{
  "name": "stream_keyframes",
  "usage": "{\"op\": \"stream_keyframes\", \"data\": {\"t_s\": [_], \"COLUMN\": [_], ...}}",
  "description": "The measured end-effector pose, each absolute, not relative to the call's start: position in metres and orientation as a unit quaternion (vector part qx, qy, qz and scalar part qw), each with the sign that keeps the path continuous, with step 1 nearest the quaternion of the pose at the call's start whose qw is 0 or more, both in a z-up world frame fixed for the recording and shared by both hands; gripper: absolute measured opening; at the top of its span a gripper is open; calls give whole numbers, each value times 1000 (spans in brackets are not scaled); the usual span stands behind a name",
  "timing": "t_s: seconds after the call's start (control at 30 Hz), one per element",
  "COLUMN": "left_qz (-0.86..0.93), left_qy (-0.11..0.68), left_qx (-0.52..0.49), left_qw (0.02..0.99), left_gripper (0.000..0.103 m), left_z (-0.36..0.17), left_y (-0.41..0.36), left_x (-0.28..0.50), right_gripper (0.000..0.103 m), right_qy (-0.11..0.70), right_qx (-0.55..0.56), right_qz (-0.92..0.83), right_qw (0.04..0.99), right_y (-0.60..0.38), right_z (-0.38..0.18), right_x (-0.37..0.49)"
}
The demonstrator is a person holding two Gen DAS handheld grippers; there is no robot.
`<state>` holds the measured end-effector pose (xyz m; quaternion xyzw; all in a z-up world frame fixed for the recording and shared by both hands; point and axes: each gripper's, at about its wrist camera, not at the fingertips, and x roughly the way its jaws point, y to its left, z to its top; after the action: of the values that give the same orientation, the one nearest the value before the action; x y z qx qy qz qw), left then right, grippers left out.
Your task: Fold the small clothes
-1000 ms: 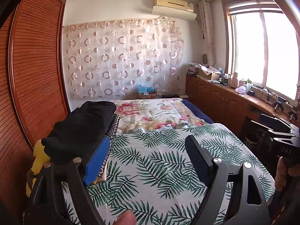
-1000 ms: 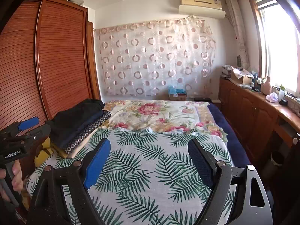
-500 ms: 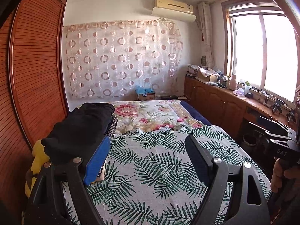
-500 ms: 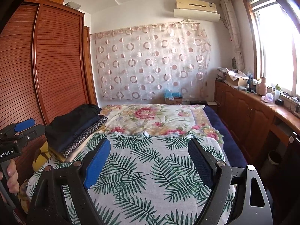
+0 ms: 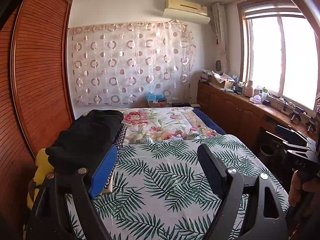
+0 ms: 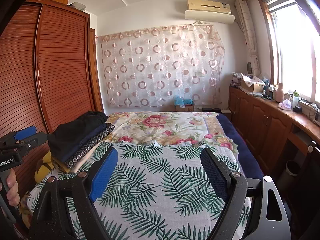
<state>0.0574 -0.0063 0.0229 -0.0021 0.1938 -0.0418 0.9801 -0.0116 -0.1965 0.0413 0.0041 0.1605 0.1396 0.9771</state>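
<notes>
Bedroom scene, seen from two handheld tools held above the near end of a bed [image 5: 180, 180] covered with a palm-leaf sheet. The left tool [image 5: 158, 168] and the right tool [image 6: 158, 170] both had their jaws spread wide, with nothing between them. A stack of folded clothes [image 6: 80, 138], black on top, lay at the bed's left edge, beside a slatted wooden wardrobe [image 6: 60, 70]. A floral blanket [image 6: 160, 126] covered the bed's far half.
</notes>
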Motion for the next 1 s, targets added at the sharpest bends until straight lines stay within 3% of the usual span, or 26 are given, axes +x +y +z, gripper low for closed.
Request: {"op": "stream_keyframes", "data": {"t_s": [1.0], "left_qz": [-41], "left_qy": [193], "left_qx": [-1], "left_qw": [980], "left_gripper": [83], "left_z": [22], "left_y": [-6], "left_x": [57], "right_gripper": [86], "right_qy": [162], "right_qx": [4], "right_qz": [139], "right_qw": [977], "right_y": [-204], "right_z": [40], "right_x": [-10]}}
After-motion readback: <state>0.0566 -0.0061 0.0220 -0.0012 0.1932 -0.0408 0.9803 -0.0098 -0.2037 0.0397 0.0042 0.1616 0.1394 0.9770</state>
